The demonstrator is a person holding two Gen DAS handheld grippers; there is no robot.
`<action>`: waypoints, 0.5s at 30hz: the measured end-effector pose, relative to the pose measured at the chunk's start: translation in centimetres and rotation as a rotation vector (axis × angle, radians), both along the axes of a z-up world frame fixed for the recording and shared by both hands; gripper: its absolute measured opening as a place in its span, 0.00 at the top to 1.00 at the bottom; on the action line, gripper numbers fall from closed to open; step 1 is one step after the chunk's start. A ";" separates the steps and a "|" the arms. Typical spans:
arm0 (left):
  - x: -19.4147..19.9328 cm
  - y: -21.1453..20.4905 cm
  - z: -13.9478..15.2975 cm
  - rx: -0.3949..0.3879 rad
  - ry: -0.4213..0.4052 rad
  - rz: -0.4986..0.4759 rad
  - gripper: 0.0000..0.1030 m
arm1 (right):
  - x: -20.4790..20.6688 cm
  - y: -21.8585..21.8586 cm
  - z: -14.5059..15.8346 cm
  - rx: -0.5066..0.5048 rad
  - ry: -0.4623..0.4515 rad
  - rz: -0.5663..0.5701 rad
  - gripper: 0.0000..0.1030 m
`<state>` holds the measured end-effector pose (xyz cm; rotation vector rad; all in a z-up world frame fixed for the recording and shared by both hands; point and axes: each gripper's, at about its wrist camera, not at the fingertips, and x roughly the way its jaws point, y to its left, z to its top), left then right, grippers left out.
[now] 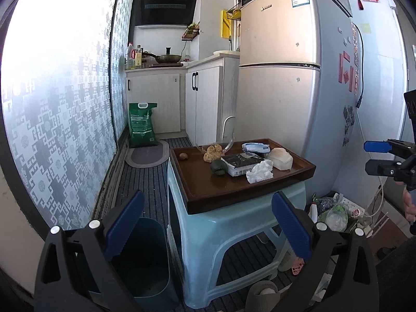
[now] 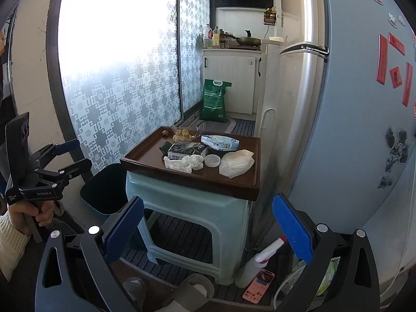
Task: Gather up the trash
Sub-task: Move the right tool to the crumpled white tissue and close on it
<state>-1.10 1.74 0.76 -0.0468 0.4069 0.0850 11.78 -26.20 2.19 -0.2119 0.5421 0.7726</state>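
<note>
Dark carton [image 1: 243, 163] flat on brown tray [image 1: 208, 195], long axis toward the fridge [image 1: 280, 78]; both grippers' fingers [image 1: 291, 231] spread, empty.

A silver two-door refrigerator [image 1: 280, 78] stands against the right wall, with red decorations [image 2: 395, 75] on its side panel. White base cabinets [image 1: 182, 98] carry a wok [image 1: 167, 57] and several bottles [image 1: 134, 56] beneath a black range hood [image 1: 165, 5]. A green sack [image 1: 141, 124] leans on the floor beside a grey mat [image 1: 147, 156]. A spray bottle [image 2: 260, 262] and what appears to be a phone [image 2: 258, 286] lie near the refrigerator.
</note>
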 end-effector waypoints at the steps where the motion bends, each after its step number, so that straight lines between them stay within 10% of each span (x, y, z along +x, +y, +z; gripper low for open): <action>1: 0.0 0.2 0.0 -0.008 0.000 -0.002 0.04 | 0.2 0.2 0.0 -0.001 0.003 0.007 0.03; 15: 3.6 -0.6 0.0 -0.028 0.090 -0.068 0.24 | 4.4 1.0 -0.7 -0.033 0.027 0.071 0.03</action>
